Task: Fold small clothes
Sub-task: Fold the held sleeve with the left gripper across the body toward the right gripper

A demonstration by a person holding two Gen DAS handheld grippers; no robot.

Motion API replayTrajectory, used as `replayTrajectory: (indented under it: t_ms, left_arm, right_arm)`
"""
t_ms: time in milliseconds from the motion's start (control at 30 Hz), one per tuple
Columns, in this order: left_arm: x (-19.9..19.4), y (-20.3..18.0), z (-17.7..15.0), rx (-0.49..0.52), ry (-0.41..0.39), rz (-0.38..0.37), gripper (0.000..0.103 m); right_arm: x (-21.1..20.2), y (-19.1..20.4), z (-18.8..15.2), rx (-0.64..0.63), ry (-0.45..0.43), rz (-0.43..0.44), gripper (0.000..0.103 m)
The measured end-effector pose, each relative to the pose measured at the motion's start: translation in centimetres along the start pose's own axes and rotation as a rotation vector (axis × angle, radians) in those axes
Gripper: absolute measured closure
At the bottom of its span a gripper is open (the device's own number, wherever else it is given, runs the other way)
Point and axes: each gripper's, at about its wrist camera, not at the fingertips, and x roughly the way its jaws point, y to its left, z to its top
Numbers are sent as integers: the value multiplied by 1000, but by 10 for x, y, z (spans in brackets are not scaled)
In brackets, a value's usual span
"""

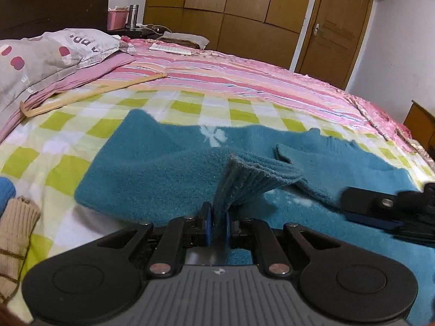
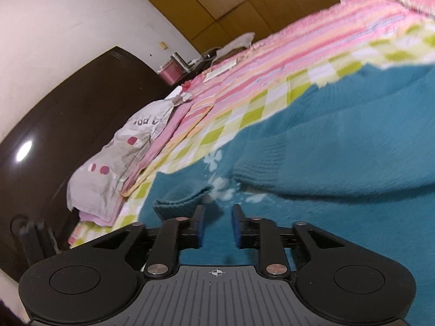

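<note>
A teal fuzzy sweater (image 1: 152, 176) with white flower marks lies spread on the checked sheet. My left gripper (image 1: 217, 224) is shut on the ribbed cuff (image 1: 252, 179) of one sleeve, held just above the sweater body. The other sleeve (image 1: 326, 168) lies across the body to the right. In the right wrist view the sweater (image 2: 339, 149) fills the frame, and a ribbed cuff (image 2: 179, 201) lies just ahead-left of my right gripper (image 2: 217, 225), which is open and empty over the fabric. The right gripper also shows in the left wrist view (image 1: 386, 209).
A green-checked sheet (image 1: 81, 125) and pink striped blanket (image 1: 244, 73) cover the bed. A grey pillow (image 1: 40, 54) and a wooden hanger (image 1: 89, 95) lie at left. Beige and blue knitwear (image 1: 13, 225) lies at the left edge. A wardrobe (image 1: 231, 8) stands behind.
</note>
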Motion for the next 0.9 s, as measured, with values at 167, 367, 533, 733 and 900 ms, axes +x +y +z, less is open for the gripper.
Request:
replayTrajectory:
  t_ms: [167,367,533,733,900]
  left_arm:
    - [-4,-5,-11,39,-17,-5,87]
    - [-8,-6,-15,52,-33,-24,87]
    - [-13,-5,-16,69,-34,-27,87]
    - [-26,-15,-12,109,-68,-36,87]
    - [-42,-31,-2,135,-100,-74,79]
  right_arm:
    - [29,11,3,76,27,64,63]
    - [63,32,10,89,63,58,50]
    - [79,37,10,127,103,34,80]
    - [70,32,18,158,93,72,93]
    - [50,31,31,111,50,91,94]
